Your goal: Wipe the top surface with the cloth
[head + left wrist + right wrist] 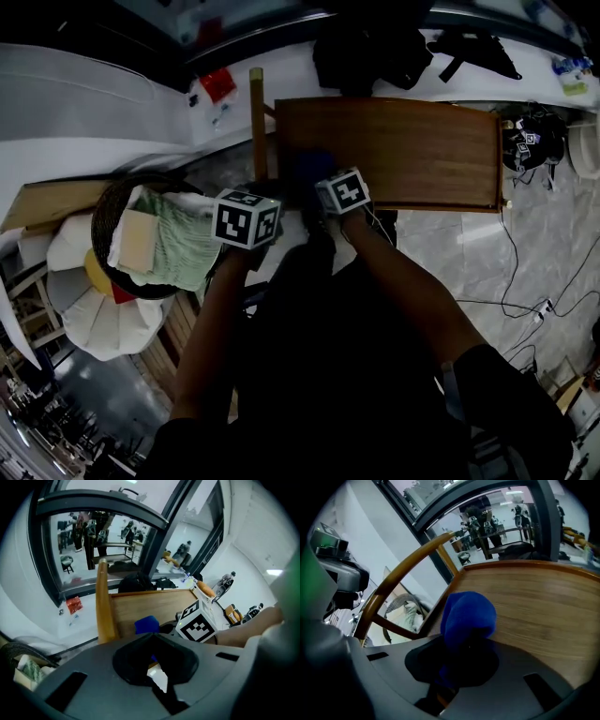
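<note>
- The cloth [468,616] sits between the right gripper's [461,660] jaws, over the wooden top's [543,606] near-left corner.
- The left gripper [157,667] is just left of it, off the top.
- A basket [105,211] lies further left.

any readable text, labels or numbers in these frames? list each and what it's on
No text can be read in any view.
Left gripper's marker cube: black-and-white square pattern only, no letters or digits.
Right gripper's marker cube: the same, pattern only.
Red packet: any print is too small and blurred to read.
Blue cloth: no label showing.
</note>
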